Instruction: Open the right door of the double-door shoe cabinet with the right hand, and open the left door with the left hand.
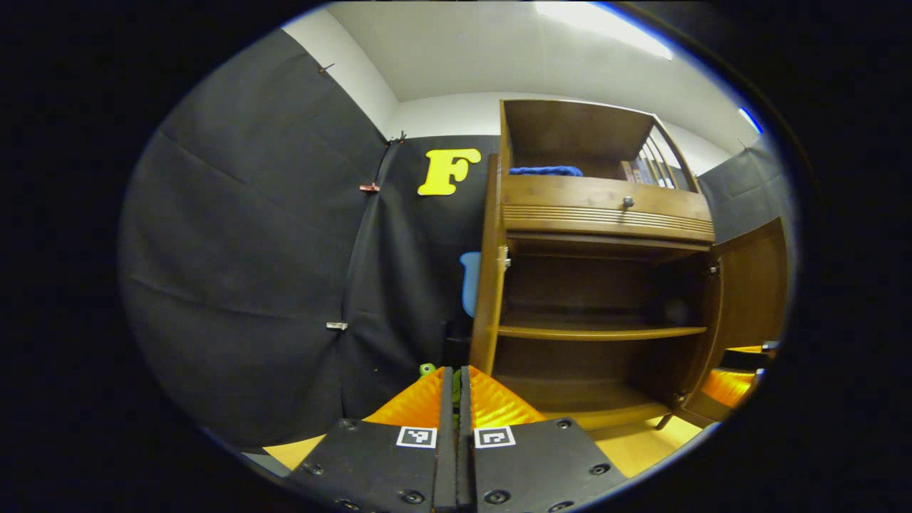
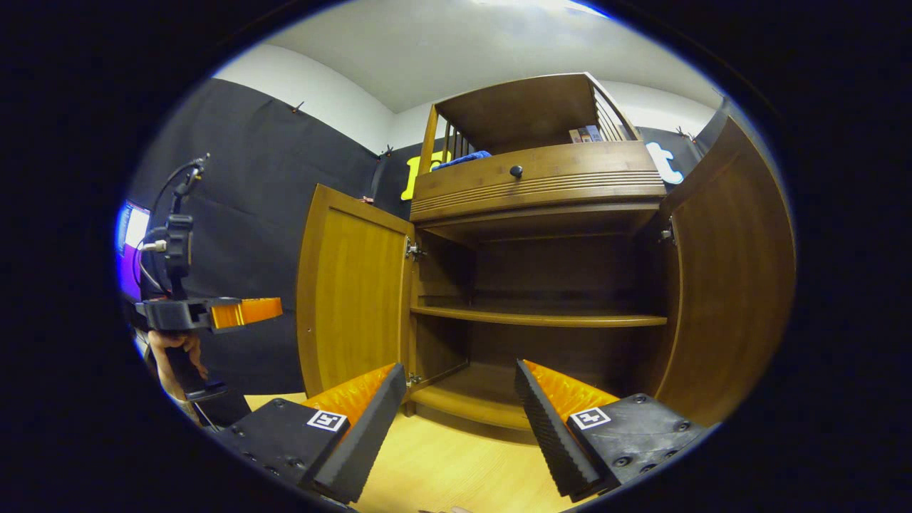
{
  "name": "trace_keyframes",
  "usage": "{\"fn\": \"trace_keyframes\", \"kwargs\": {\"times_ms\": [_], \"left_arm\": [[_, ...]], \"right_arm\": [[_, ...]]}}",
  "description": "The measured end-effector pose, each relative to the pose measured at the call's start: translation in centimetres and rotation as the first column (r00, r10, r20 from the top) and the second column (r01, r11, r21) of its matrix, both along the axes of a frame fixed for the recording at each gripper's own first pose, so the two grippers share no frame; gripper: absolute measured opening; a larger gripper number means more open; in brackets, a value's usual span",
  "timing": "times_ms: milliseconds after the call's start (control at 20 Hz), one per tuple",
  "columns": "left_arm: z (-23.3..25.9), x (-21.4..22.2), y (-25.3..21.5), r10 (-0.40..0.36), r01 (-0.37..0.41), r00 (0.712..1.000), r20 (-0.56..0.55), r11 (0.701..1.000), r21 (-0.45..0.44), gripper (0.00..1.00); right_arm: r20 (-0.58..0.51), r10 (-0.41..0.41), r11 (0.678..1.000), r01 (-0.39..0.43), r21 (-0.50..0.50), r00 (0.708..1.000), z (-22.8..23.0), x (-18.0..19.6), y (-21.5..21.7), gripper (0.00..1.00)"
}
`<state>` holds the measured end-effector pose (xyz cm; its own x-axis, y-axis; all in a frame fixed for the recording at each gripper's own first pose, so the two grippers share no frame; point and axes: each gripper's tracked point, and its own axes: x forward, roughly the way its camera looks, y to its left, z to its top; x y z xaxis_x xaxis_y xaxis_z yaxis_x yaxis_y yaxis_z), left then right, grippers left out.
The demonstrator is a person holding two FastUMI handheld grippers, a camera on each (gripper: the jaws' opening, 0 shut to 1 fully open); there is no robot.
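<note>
Both doors, left door [image 2: 353,299] and right door [image 2: 727,285], stand wide open; left gripper [image 1: 457,381] is closed on nothing, right gripper [image 2: 459,399] gapes empty. Only withdrawal seems left.

Both doors [image 2: 354,299] swung wide; cabinet shelves [image 2: 538,318] open to reach.

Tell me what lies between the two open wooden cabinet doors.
In the right gripper view, only dark open compartments and one wooden shelf lie between left door and right door.
</note>
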<state>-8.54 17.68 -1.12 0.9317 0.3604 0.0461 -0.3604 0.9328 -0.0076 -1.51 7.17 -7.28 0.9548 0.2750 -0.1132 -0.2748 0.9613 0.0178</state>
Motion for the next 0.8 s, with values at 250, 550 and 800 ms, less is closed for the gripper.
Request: {"fn": "trace_keyframes", "kwargs": {"times_ms": [250,550,800], "left_arm": [[0.5,1.7,-6.0,-0.151,0.152,0.988,-0.011,0.988,0.028,0.06],[0.6,4.1,-12.4,-0.281,0.281,0.960,-0.005,0.959,0.031,0.06],[0.7,5.6,-17.7,-0.374,0.372,0.928,0.000,0.924,0.083,0.63]], "right_arm": [[0.019,-0.060,0.998,0.060,-0.006,0.998,0.9,-0.2,-2.2,0.97],[0.053,-0.134,0.990,0.136,-0.045,0.990,2.7,-1.3,-5.9,0.97],[0.076,-0.198,0.977,0.203,-0.063,0.977,3.9,-2.5,-9.6,0.98]]}}
